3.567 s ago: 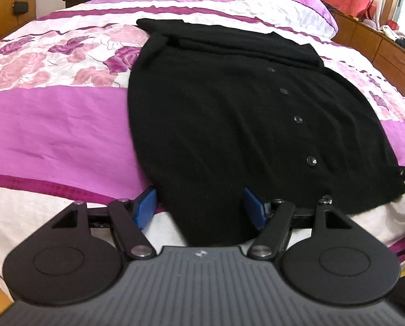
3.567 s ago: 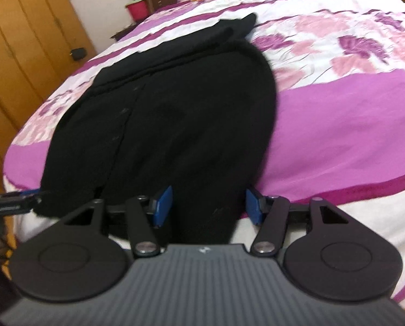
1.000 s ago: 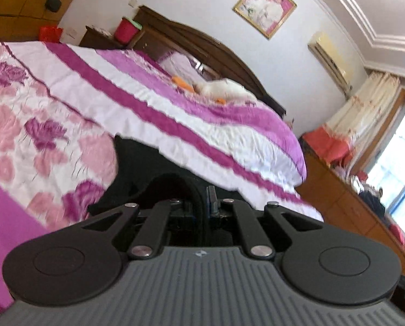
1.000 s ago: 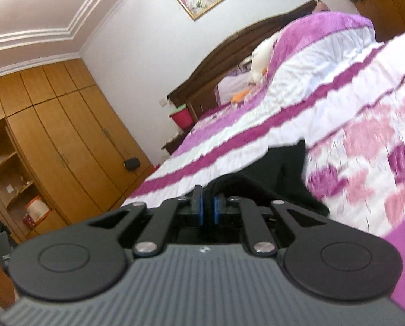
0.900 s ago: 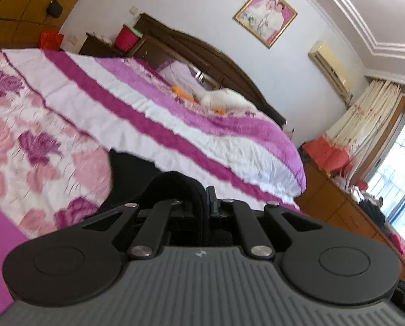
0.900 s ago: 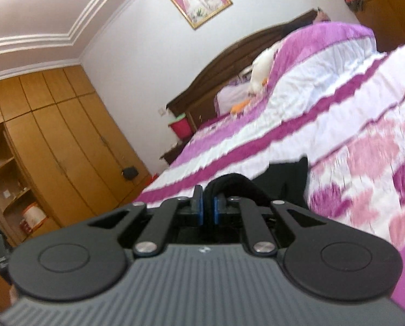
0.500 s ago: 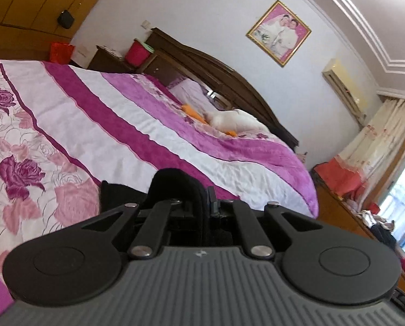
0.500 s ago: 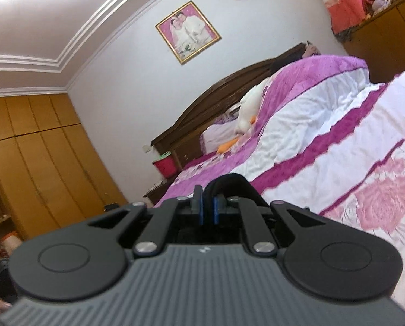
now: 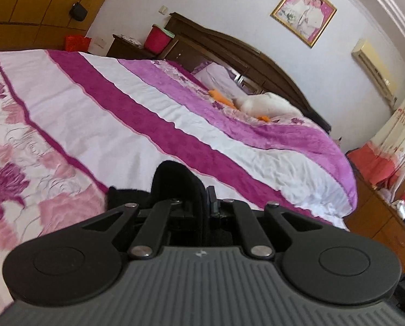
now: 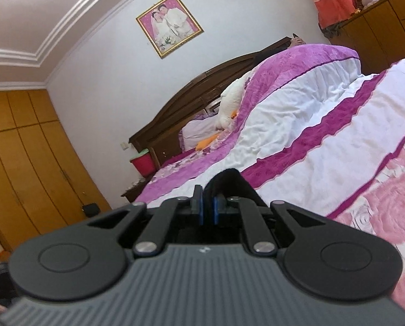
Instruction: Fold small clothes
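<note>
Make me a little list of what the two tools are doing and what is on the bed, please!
left tool: shut on the black garment
right tool: shut on the same black garment
garment: a fold bulges up past each tool; the rest is hidden
bed cover: purple, white and pink, with flowers
white plush toy: near the headboard
wall: framed photo
beside the bed: red bucket

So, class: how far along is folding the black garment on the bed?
Done: both claws have gripped an edge. The left claw and the right claw are each shut on black garment fabric. In hand: carrying it above the striped bedspread. Left: laying it down; the fold itself is out of view.
</note>
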The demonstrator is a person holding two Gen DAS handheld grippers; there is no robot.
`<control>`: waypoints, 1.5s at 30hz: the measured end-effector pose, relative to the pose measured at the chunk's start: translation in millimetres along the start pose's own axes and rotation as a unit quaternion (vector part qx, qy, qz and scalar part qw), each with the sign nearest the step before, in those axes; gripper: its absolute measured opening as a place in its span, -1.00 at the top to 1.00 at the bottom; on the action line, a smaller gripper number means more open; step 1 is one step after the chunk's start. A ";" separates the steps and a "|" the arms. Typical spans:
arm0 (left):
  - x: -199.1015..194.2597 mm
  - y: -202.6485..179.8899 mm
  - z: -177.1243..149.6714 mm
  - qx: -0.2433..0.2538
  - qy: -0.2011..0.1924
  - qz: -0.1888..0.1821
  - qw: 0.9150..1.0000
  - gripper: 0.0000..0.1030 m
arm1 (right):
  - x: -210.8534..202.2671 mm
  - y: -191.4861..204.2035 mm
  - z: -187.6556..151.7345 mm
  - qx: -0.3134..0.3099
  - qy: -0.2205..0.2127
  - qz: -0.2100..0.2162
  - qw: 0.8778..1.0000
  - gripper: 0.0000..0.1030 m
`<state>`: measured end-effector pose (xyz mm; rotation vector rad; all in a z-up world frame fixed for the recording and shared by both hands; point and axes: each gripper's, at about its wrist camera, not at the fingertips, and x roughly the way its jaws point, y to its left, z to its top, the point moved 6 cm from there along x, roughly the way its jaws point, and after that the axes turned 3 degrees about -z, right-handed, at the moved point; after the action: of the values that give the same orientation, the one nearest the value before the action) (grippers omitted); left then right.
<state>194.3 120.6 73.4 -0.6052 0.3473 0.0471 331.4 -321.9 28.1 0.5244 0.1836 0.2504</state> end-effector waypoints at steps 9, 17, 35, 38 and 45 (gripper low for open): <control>123.2 18.1 -23.9 0.078 0.073 0.064 0.992 0.86 | 88.4 -37.3 -38.0 -0.015 0.055 -0.065 0.996 0.81; 157.5 42.3 -43.5 0.079 0.134 0.063 0.986 0.80 | 121.3 -66.4 -68.8 0.027 0.139 -0.085 0.986 0.74; 71.1 22.9 -19.1 0.154 0.137 0.051 0.977 0.02 | 66.1 -40.7 -48.0 -0.062 0.133 -0.071 0.987 0.52; 69.3 14.8 -22.6 0.179 0.139 0.041 0.973 0.01 | 71.2 -33.7 -48.1 -0.091 0.141 -0.062 0.984 0.52; 97.0 23.9 -39.3 0.176 0.161 0.053 0.970 0.01 | 110.6 -20.7 -72.0 -0.149 0.231 -0.028 0.961 0.54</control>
<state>270.1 112.5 -2.2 -0.2400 0.6865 -0.0119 423.7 -274.2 -55.8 0.1526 0.6040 0.3364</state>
